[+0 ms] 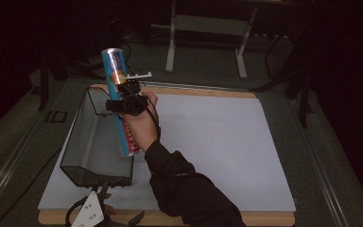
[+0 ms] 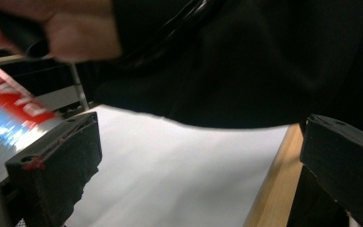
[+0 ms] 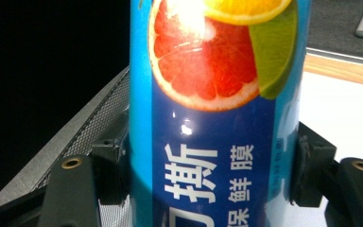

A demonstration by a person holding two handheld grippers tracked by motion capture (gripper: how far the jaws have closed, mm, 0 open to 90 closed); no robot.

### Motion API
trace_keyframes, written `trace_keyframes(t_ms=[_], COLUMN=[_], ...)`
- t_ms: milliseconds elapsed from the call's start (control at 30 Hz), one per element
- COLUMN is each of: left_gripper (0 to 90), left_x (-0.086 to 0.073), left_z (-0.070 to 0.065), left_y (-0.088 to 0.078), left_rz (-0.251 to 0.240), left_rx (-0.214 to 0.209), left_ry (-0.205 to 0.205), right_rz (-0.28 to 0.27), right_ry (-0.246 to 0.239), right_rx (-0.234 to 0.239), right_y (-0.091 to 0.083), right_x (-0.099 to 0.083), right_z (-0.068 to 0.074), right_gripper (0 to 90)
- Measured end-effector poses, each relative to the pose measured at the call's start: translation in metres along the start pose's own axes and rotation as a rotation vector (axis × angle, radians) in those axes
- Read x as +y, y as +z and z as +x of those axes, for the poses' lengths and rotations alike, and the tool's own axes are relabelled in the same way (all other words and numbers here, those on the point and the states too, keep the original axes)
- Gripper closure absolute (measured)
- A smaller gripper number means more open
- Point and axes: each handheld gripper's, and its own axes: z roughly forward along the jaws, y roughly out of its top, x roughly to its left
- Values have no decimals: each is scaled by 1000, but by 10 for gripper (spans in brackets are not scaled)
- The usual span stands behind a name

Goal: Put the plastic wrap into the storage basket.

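The right claw grips the tall blue tube around its middle, nearly upright beside the mesh basket, while the left claw waits open near the table's edge.

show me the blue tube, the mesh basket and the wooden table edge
blue tube (image 3: 208, 142) right gripper view, label below the grapefruit picture
mesh basket (image 1: 82, 142) high view, left mesh wall
wooden table edge (image 2: 269, 184) left gripper view, bare wood strip

In the right gripper view the blue tube is cut off at the top and bottom edges, so neither end shows. In the high view the left hand-held gripper runs off the bottom edge, hiding its jaws. In the left gripper view a dark sleeve blocks the worktop beyond, and the hand is blurred.
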Motion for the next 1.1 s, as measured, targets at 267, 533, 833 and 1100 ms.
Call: trace_keyframes(t_ms=[267, 533, 833, 1100], left_gripper=[6, 6, 6, 6], left_x=[1, 1, 1, 0], left_z=[0, 1, 0, 0], left_y=[-2, -5, -3, -3], left_rz=[-12, -28, -17, -16], left_rx=[3, 11, 6, 8], left_ry=[-1, -4, -1, -4], right_rz=[20, 74, 166, 209], right_ry=[14, 10, 44, 74], right_rx=[16, -6, -35, -90], right_y=[33, 61, 79, 86], right_x=[-11, -33, -58, -69], right_z=[12, 20, 15, 14], right_gripper=[316, 317, 317, 315])
